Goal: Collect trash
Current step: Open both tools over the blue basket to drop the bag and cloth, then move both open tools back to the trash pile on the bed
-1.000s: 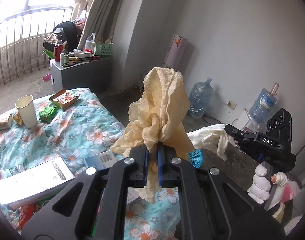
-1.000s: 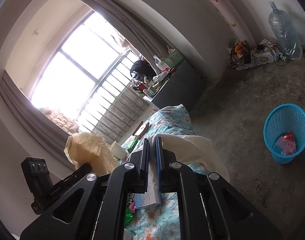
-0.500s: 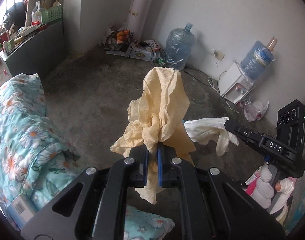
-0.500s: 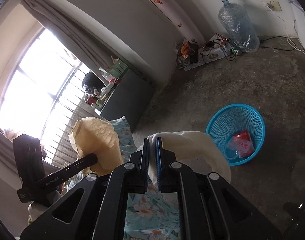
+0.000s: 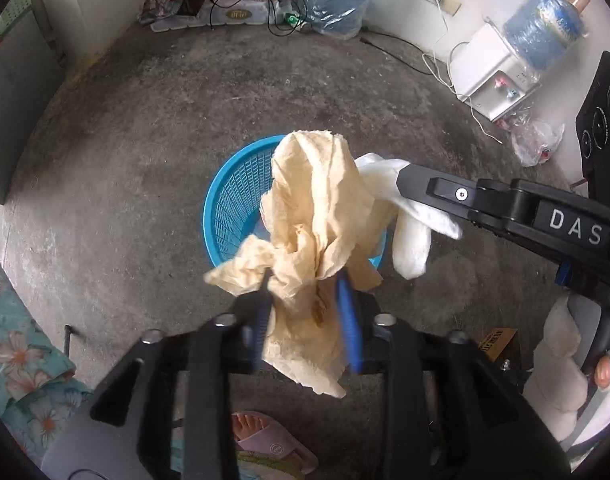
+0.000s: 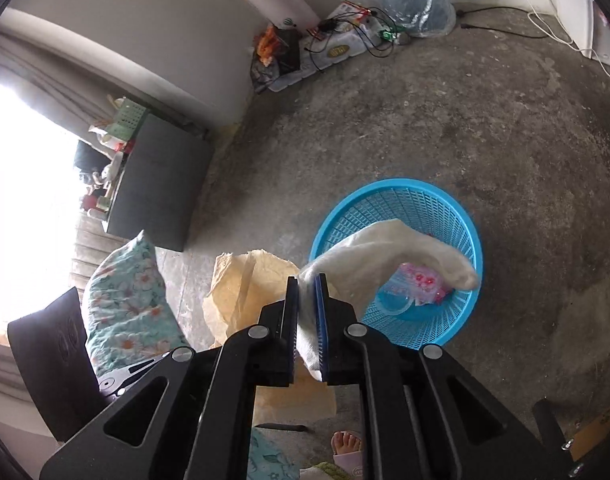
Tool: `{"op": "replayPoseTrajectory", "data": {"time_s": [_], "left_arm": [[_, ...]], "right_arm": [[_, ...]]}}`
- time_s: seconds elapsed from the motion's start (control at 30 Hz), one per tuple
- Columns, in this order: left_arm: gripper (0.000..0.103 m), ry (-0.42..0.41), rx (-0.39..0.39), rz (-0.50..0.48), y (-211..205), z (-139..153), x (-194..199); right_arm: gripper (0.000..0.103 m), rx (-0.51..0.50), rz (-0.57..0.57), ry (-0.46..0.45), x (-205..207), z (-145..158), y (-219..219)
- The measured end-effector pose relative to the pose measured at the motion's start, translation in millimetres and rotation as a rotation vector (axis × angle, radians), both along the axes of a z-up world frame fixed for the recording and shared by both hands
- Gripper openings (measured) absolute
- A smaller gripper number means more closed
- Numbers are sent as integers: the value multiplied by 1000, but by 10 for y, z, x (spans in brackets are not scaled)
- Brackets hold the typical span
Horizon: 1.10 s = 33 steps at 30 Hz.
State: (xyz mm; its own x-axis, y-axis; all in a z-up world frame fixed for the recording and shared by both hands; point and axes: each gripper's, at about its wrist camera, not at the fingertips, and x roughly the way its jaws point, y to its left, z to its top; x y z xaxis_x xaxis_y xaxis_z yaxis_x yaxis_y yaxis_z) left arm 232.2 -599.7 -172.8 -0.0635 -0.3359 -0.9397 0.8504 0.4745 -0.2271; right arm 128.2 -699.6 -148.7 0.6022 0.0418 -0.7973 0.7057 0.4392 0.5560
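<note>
A blue basket on the concrete floor serves as the bin. Directly above it, a crumpled yellow paper is held by the left gripper, whose blurred fingers appear spread for release. Beside it, over the rim, a white tissue is pinched between the right gripper fingers, positioned for dropping.

Aim: both my tongs swing off the flowered bed and now look down over the blue basket.
Left gripper: its jaws spread wider, loosening the yellow paper.
Right gripper: the white cloth now hangs above the basket.
</note>
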Motion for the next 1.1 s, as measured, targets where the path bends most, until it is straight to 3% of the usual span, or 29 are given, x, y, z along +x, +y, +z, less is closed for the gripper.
{"op": "replayPoseTrajectory", "data": {"time_s": [0.03,0.17,0.27,0.4,0.53,0.77,0.9,1.0,1.1], "left_arm": [[56,1,-5,17,-56,-57,13],[58,6,-17,55,-126,-120,77],[62,20,-68,75,-67,-4,82],[62,-5,-154,70,95,373,37],[67,-65,-286,47,388,978,-82],[69,-187,-524,35,1483,2084,-379],[69,-246,-531,97,2193,2467,-451],[69,-281,-506,158,2791,2653,-475],[69,-329,-504,263,3562,2783,-502]], "right_arm": [[11,10,-4,11,34,-82,-44],[13,16,-23,22,2,-259,-86],[22,4,-51,-1,-128,-234,-53],[23,-48,-71,-38,-326,-34,69],[26,-149,-59,-80,-523,355,416],[59,-446,47,-122,-690,1214,1417],[86,-574,84,-191,-800,1625,1986],[95,-683,97,-235,-888,1874,2407],[97,-784,115,-283,-957,2065,2798]]}}
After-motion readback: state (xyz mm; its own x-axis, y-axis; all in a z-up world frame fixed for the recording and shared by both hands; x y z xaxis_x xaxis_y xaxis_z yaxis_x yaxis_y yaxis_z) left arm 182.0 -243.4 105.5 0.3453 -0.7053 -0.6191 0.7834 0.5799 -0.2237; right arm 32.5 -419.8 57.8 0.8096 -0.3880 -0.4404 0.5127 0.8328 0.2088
